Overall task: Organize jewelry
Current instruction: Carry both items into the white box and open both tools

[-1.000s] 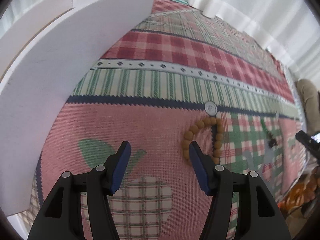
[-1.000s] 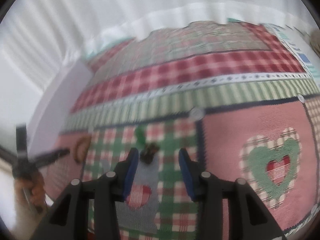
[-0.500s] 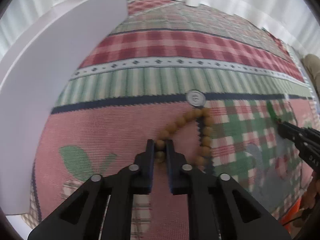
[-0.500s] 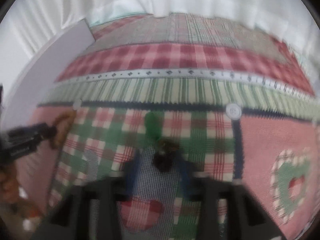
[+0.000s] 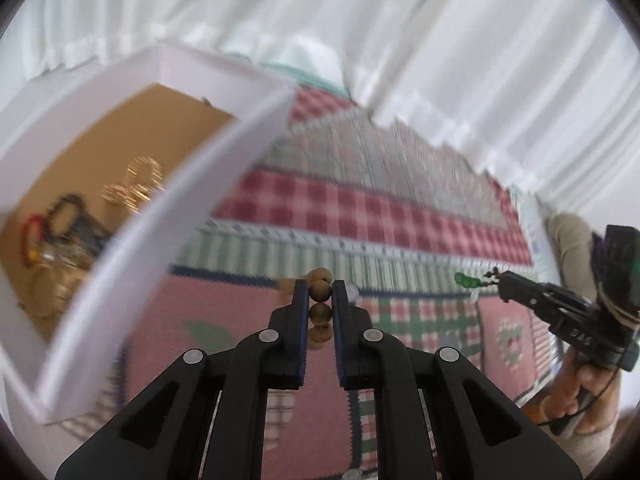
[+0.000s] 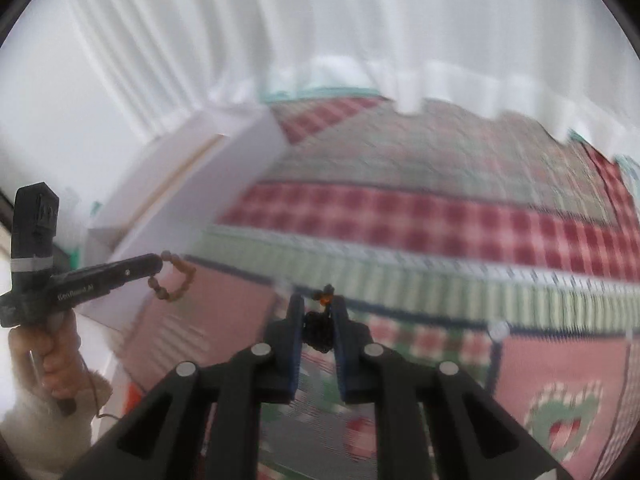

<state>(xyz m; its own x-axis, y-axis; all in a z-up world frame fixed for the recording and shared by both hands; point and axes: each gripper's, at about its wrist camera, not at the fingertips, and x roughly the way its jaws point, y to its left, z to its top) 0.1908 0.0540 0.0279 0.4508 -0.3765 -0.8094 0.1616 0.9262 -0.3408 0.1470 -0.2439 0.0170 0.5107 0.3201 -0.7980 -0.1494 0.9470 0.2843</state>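
Both pieces are lifted off the patchwork cloth, on their way to the box.

The left gripper has its jaws clenched on a wooden bead bracelet at frame centre; the right gripper grasps a dark beaded charm. The white box, upper left, already holds jewelry; next, I'd guess, each piece must be carried over its wall and released.

A brown wooden-bead bracelet hangs pinched in my left tongs; a dark knotted charm with green pendant sits clamped in my right tongs.
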